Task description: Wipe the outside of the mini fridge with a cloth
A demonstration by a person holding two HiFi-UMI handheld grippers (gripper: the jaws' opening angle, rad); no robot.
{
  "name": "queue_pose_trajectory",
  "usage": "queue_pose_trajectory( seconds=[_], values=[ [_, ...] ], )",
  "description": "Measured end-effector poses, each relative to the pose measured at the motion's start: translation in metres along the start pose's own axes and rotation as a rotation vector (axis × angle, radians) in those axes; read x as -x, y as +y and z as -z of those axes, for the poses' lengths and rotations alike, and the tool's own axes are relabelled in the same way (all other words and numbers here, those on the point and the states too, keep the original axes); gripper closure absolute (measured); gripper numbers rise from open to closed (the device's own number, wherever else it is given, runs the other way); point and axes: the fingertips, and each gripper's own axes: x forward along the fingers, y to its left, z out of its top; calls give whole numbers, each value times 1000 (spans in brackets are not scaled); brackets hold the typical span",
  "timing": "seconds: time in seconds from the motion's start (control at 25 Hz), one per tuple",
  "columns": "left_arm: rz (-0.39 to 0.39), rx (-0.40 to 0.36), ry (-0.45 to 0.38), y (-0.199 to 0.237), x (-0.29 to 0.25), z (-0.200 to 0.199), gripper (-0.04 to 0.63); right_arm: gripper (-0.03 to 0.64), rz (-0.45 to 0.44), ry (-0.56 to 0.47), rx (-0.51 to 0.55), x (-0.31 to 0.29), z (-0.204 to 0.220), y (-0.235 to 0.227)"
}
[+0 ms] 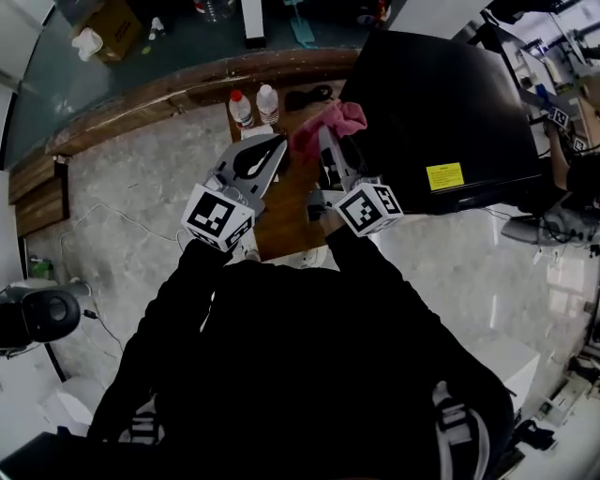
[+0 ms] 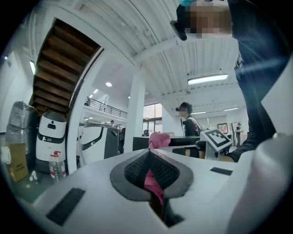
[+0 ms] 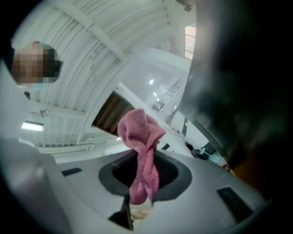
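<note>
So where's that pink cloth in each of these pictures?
Head view: pink cloth top centre, beside the black mini fridge.
Left gripper view: centre, beyond the jaws, pink also between them.
Right gripper view: centre, pinched in the jaws.
Landmark: the fridge, the dark mass at that view's right.

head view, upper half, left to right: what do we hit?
cardboard box → red-cap bottle → white-cap bottle → cloth → fridge
</note>
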Motion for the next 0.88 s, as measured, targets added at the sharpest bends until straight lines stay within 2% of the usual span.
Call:
queue_pose_trajectory(
  seconds=[0.32, 0.64, 0.88],
  values=[
    [196, -5, 16, 42, -40, 9, 589, 540, 192, -218, -76, -47, -37, -39],
    [292, -12, -2, 51, -70, -4, 589, 540, 338, -407, -301, -55, -66, -98],
    [327, -7, 12, 45, -84, 8, 589, 538, 362, -493, -503, -46, -61, -138]
  ],
)
